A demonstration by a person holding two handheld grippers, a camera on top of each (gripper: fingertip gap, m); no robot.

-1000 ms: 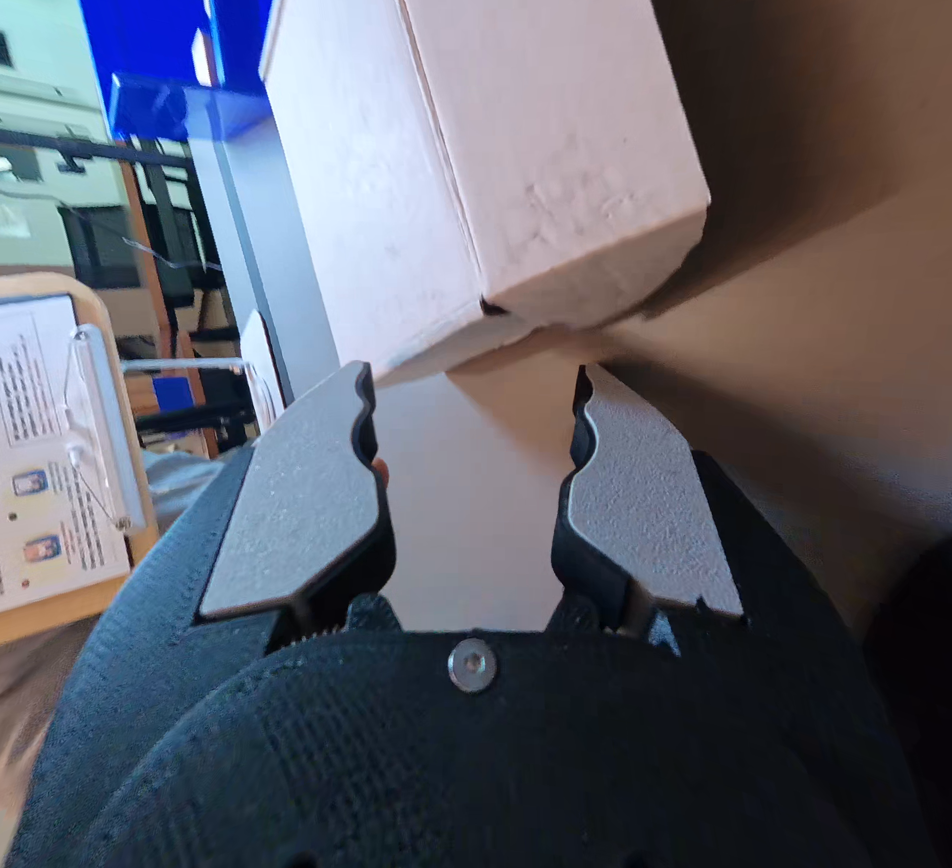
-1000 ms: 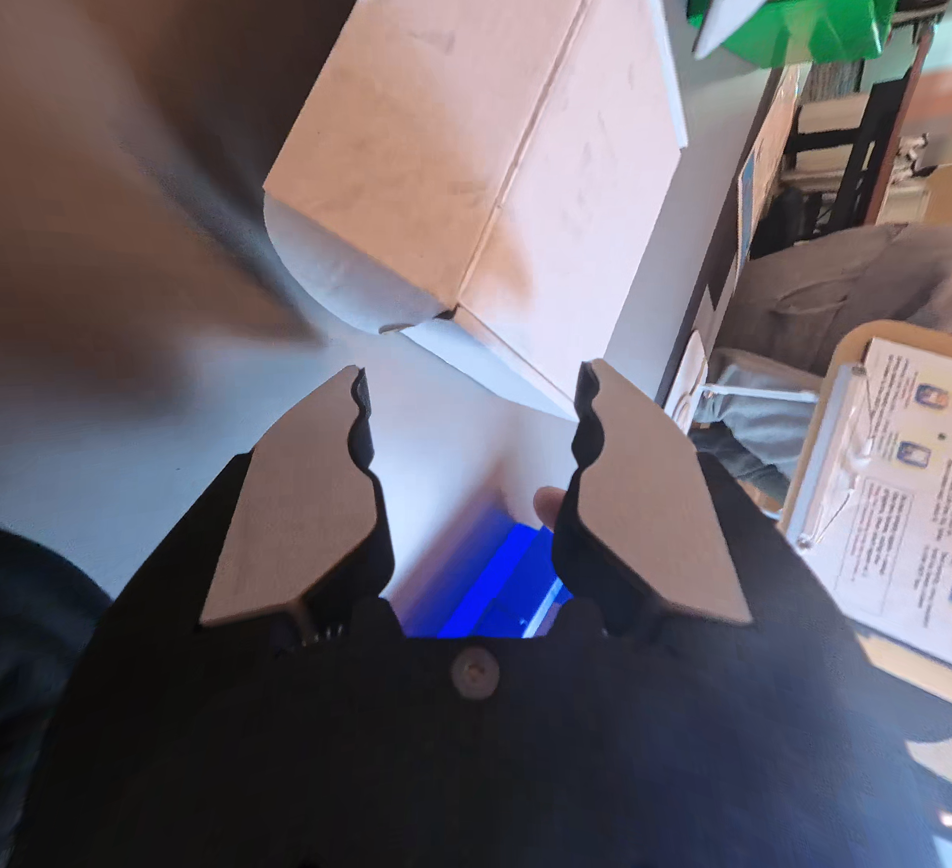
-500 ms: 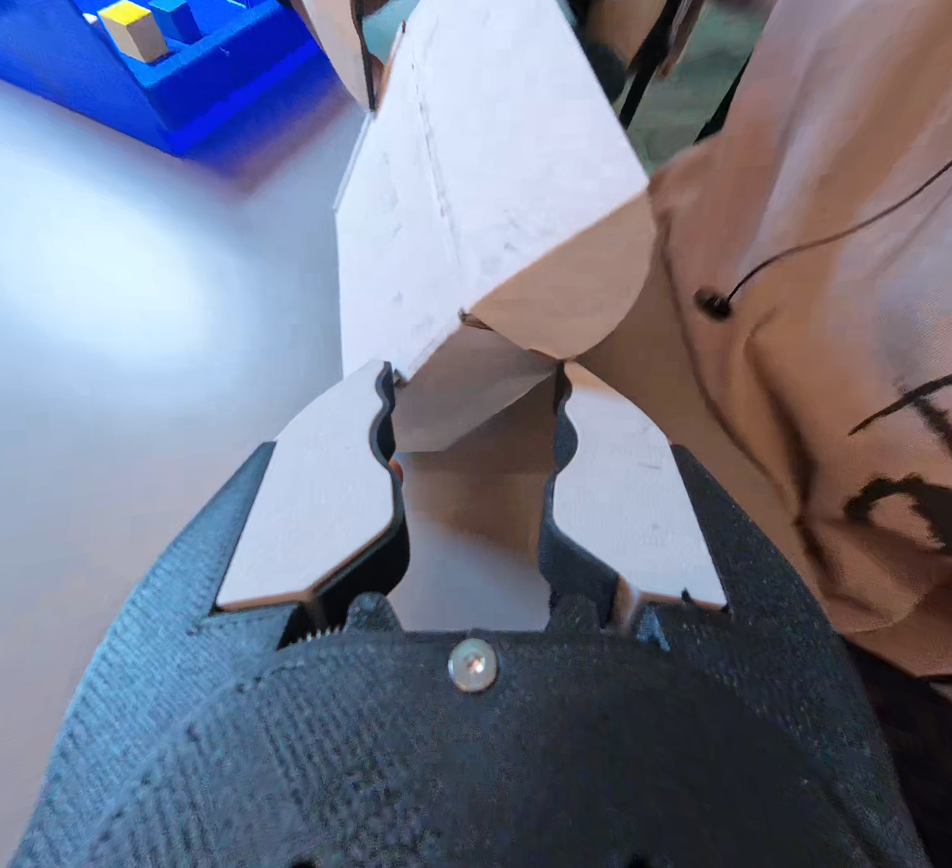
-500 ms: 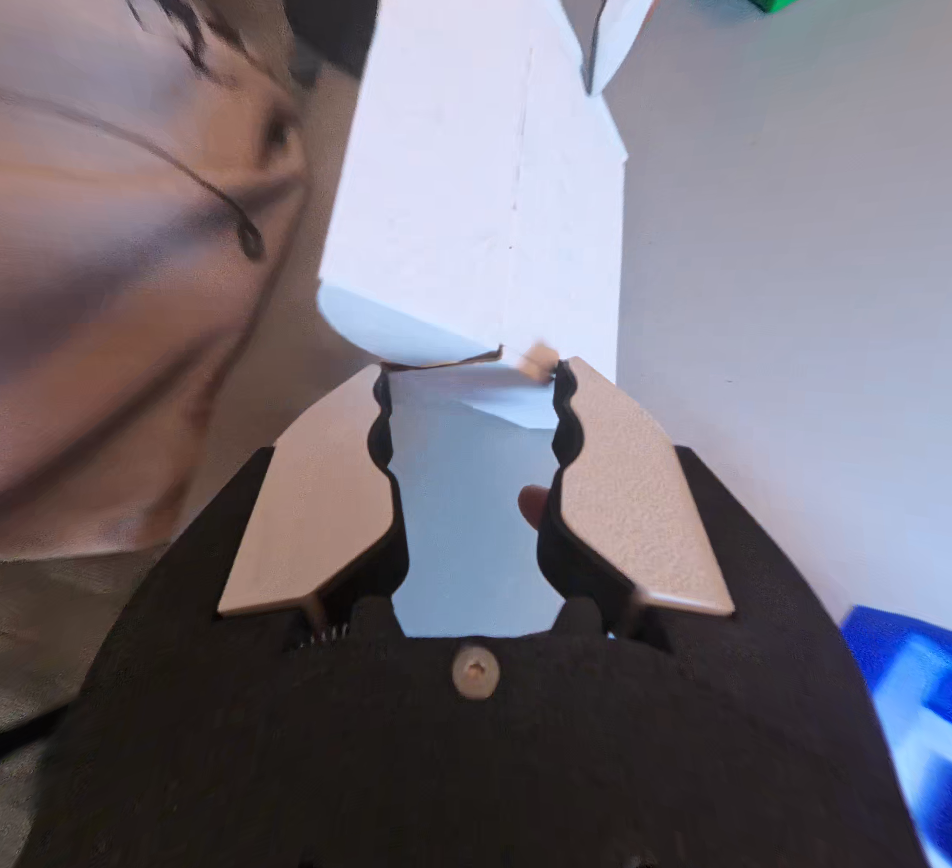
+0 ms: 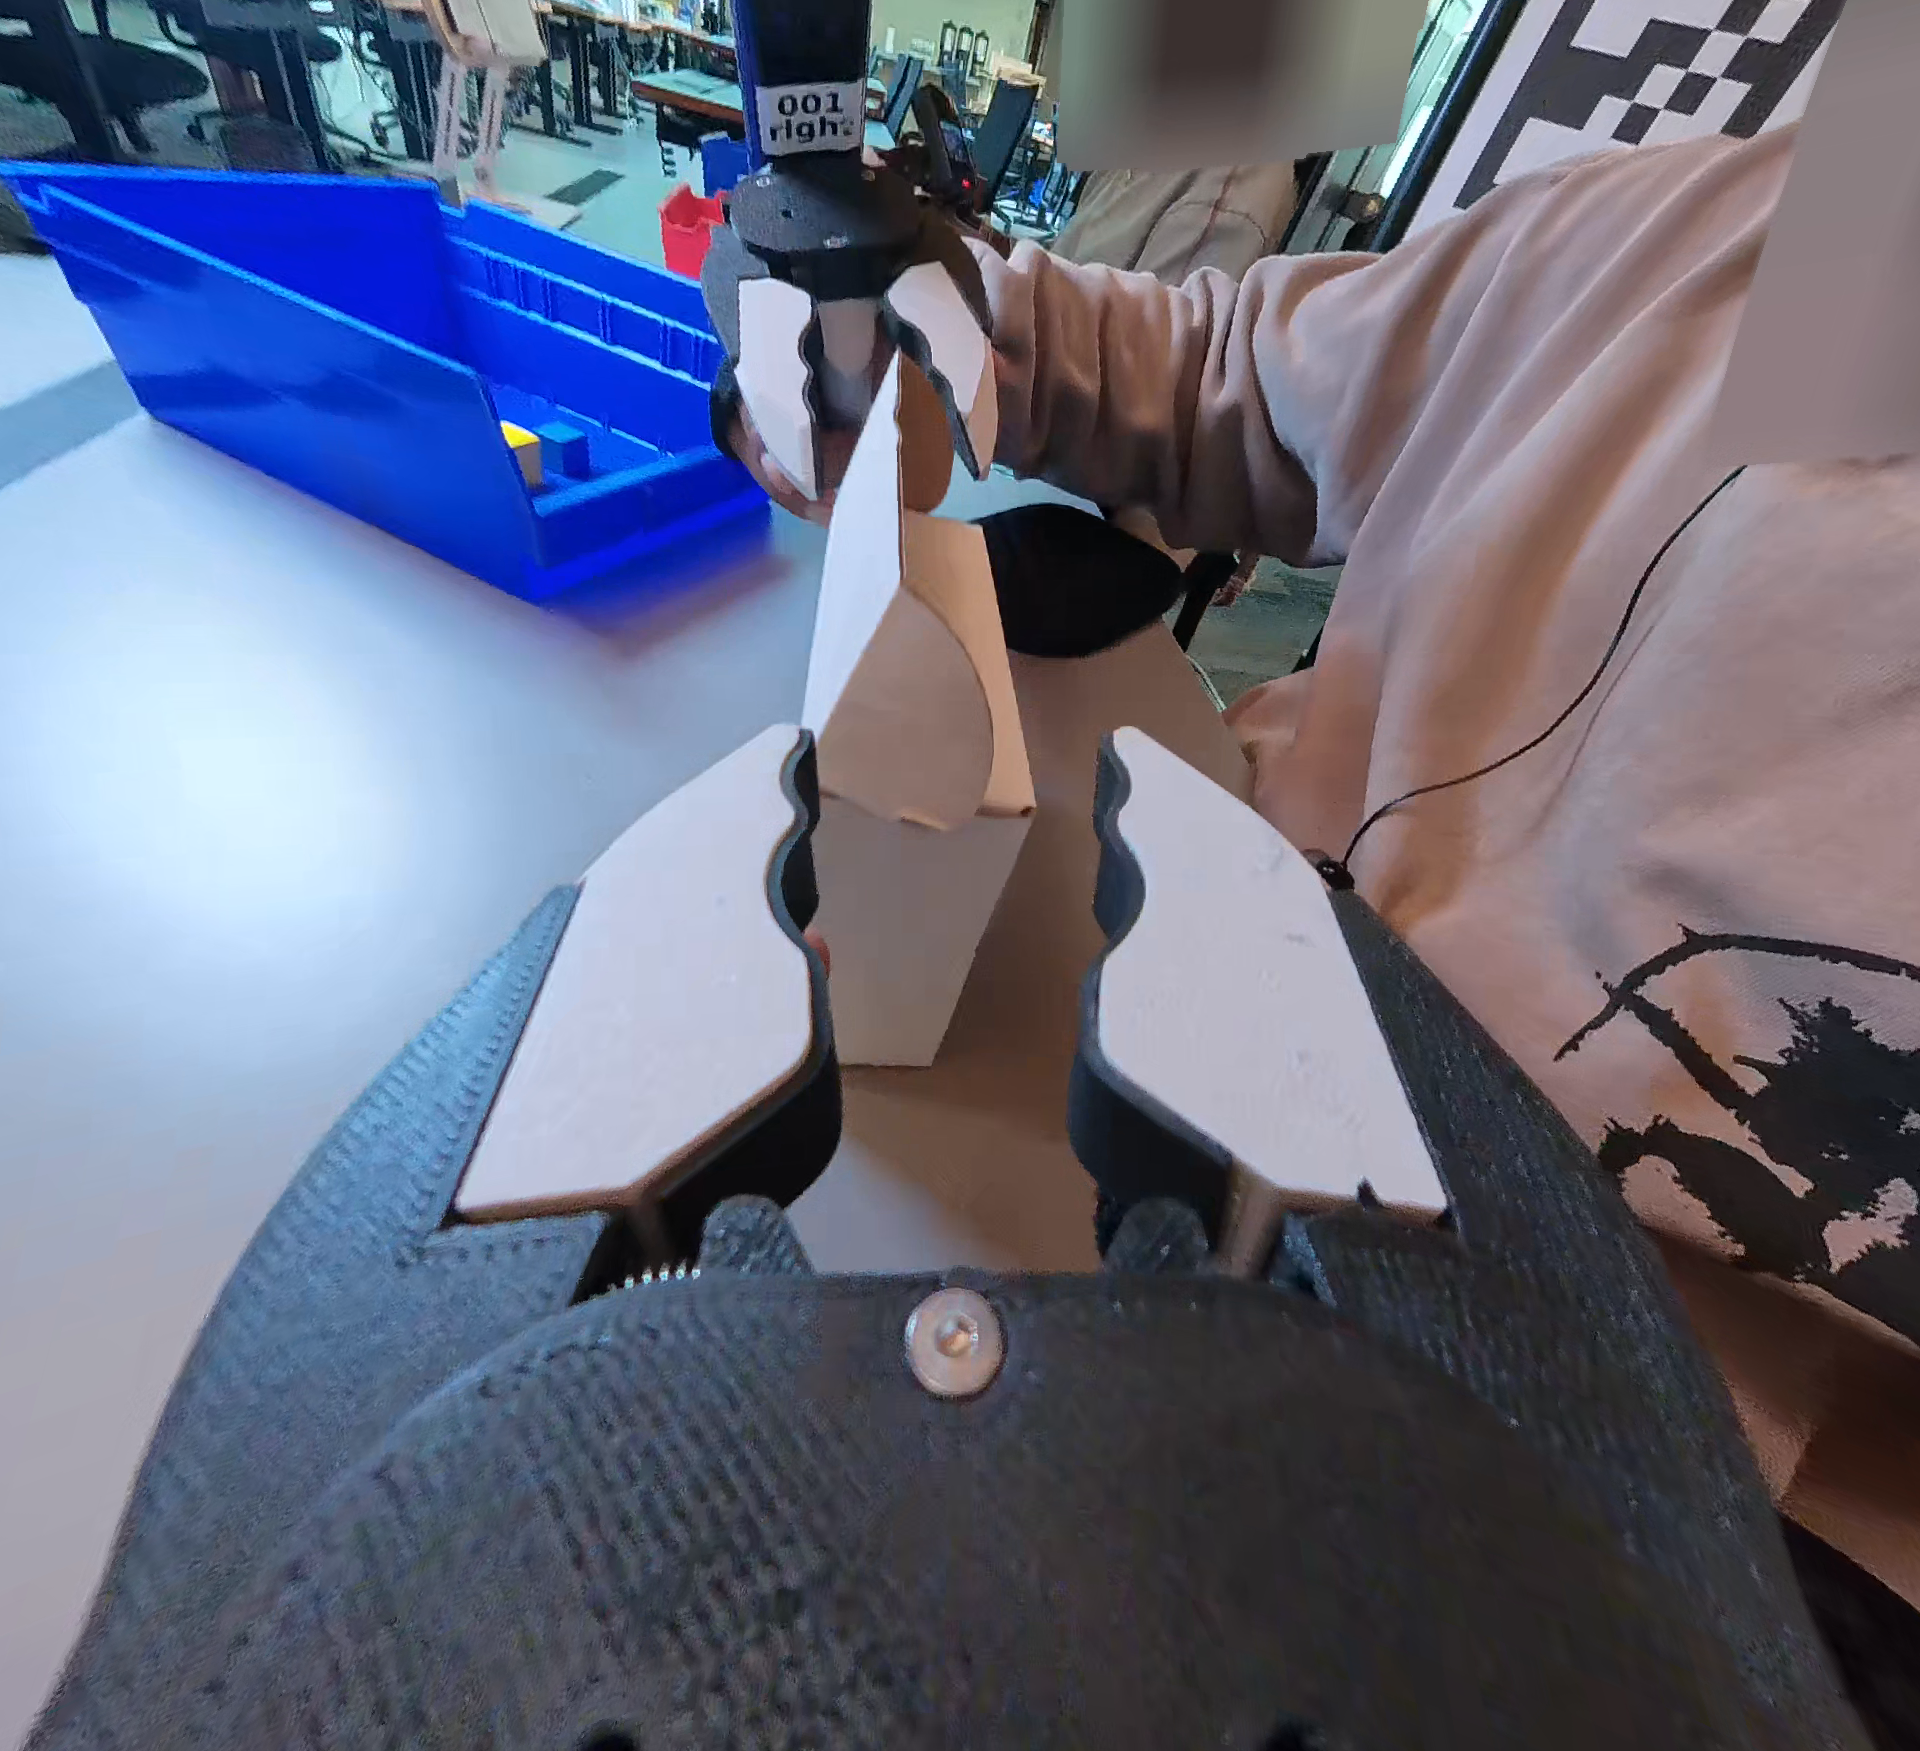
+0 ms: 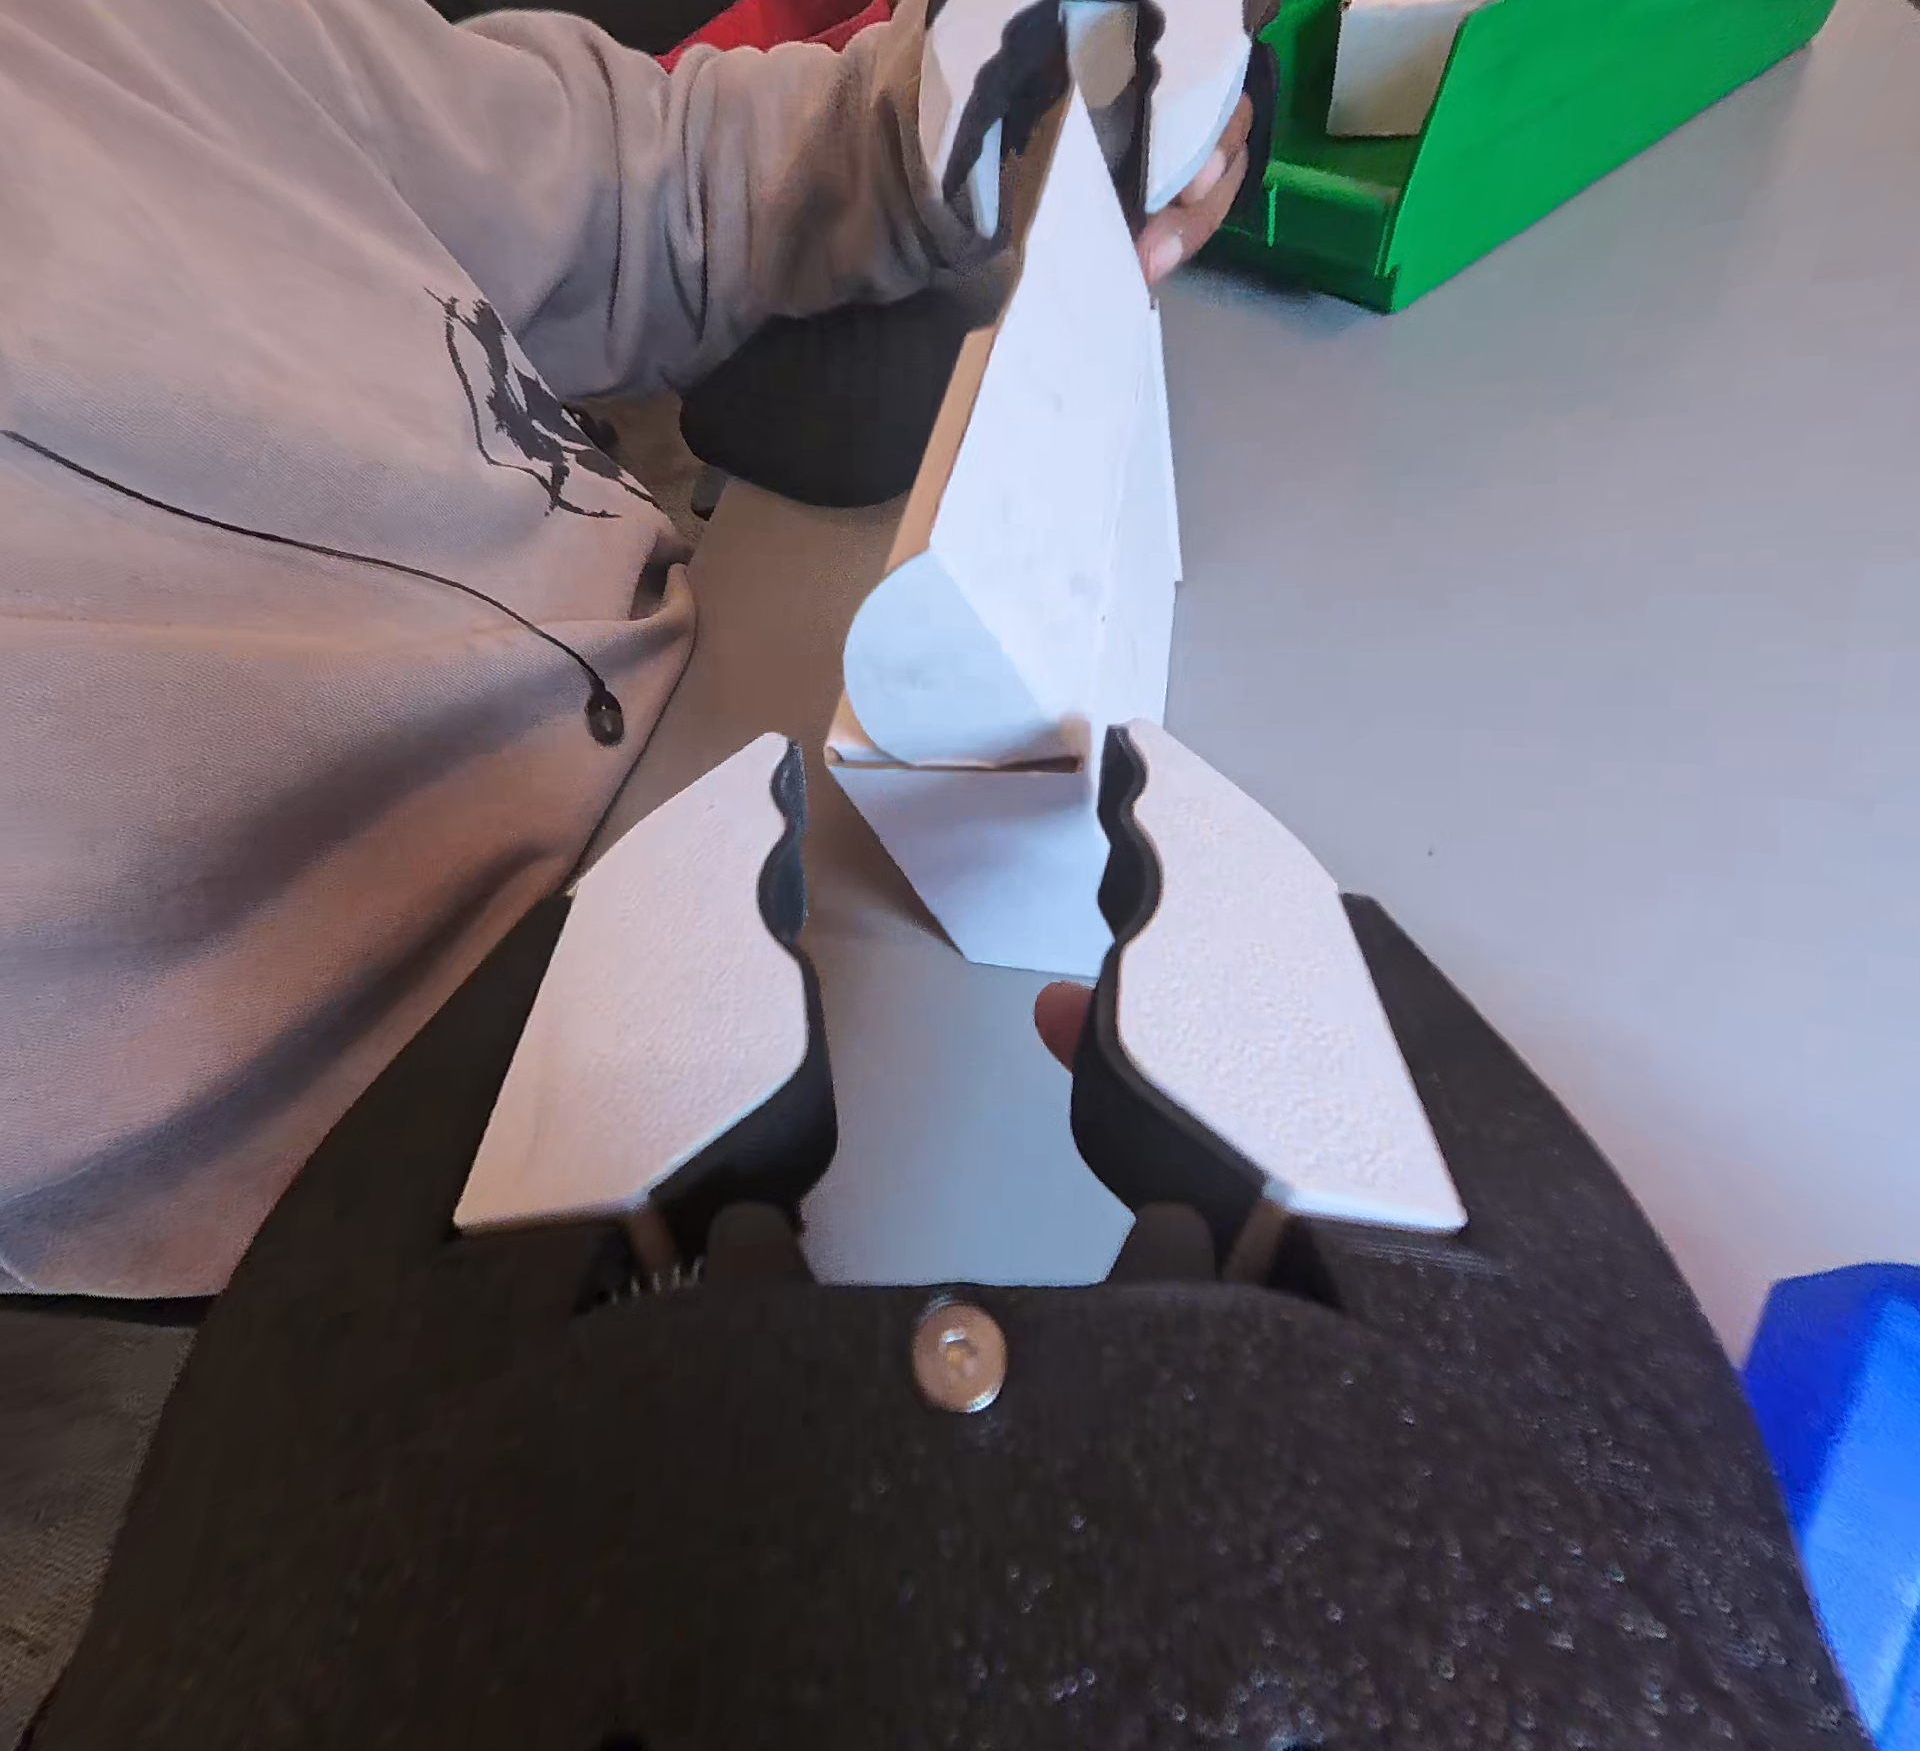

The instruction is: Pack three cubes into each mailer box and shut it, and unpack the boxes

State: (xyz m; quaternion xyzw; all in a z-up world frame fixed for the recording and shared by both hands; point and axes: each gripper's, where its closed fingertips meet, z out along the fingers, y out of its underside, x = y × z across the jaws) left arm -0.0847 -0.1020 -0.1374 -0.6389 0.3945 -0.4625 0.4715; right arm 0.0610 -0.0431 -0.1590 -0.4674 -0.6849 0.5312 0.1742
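A white mailer box (image 5: 914,932) is held end to end between my two grippers, over the table's front edge. Its rounded side flap shows at the near end. My left gripper (image 5: 951,745) has the near end between its fingers, and my right gripper (image 5: 883,465) grips the far end. In the right wrist view the box (image 6: 1039,475) runs from my right gripper (image 6: 951,745) to my left gripper (image 6: 1075,195). I cannot tell whether the box rests on the table. A yellow cube (image 5: 520,444) and a blue cube (image 5: 566,449) lie in the blue bin (image 5: 312,351).
The blue bin stands on the grey table (image 5: 260,766) on the right gripper's side. A green bin (image 6: 1558,91) with a white box (image 6: 1455,18) in it stands on the left gripper's side. The person's torso in a beige sweatshirt (image 5: 1558,558) is close behind the box. The gap from one gripper's tips to the other's is roughly 15 cm.
Both grippers have swung the box from a steep tilt in the air to a level hold over the table edge. Both pairs of jaws have closed in slightly on the box ends.
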